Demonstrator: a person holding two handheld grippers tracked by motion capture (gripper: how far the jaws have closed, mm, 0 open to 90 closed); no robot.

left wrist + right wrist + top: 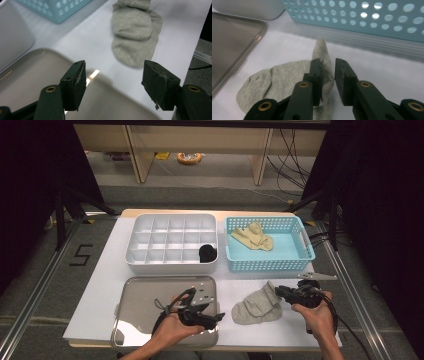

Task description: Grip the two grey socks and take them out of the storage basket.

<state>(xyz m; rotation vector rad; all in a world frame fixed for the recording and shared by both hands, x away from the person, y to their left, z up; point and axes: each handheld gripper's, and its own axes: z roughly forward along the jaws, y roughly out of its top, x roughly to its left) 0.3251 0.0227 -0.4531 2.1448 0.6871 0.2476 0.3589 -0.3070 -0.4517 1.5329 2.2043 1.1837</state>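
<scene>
Grey knit, a pair of socks (257, 305) lies crumpled on the white bench (100, 285) at lower centre-right of the high view, just right of the shiny metal tray (135, 310) and below the blue perforated basket (269, 250); a yellow sock (252, 237) lies inside that basket at upper right of the bench; to its left the white divided box (172, 242) holds a black bundle (207, 253) in its lower right compartment. The right hand-held gripper (281, 293), held in the right hand (315, 312), sits at the right edge of the grey socks; in the right gripper view its jaws (327, 75) stand a little apart, with a fold of grey cloth against the left jaw and running into the gap, though whether they pinch it cannot be told. The left hand-held gripper (217, 316), in the left hand (172, 327), hovers over the lower right corner of the tray; in the left gripper view its jaws (113, 82) are spread wide and hold nothing, the grey socks lying beyond them at upper centre of the frame.
</scene>
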